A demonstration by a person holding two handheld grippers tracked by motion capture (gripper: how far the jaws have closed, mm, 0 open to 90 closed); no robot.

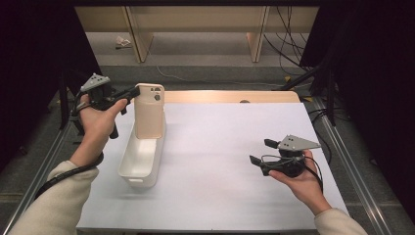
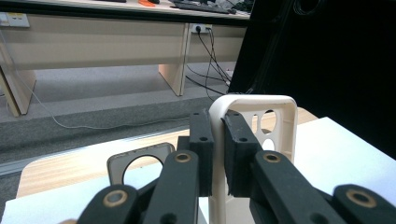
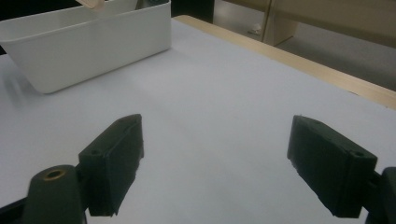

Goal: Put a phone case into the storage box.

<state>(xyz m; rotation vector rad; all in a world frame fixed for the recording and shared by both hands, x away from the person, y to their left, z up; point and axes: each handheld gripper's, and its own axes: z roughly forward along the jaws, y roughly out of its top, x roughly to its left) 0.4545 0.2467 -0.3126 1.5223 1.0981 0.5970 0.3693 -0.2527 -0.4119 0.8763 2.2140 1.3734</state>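
- The left tool [image 1: 131, 93] is clamped on the top edge of a beige phone case [image 1: 149, 111]; in the left gripper view its two black pads [image 2: 233, 140] pinch the case's thin rim [image 2: 219, 116] just beside the camera cut-out.
- The phone case stands upright, its lower end inside the far part of a white rectangular bin [image 1: 142, 156] at the left of the counter [image 1: 220, 147].
- The bin lies lengthwise from near to far, its long left wall close to the counter's left edge and its near end short of the near edge.
- A second, flat piece with a round hole [image 2: 140, 163] lies on the counter behind the left tool in the left gripper view.
- The right tool [image 1: 258, 152] is held at the right of the counter, jaws spread wide with nothing between them, pointing left toward the bin.
- Between the right tool and the bin the white counter surface is bare and wide; the right gripper view shows open surface up to the bin's wall [image 3: 93, 51].
- The counter's far wooden edge [image 1: 230, 96] runs behind the bin, and beyond it is grey floor.
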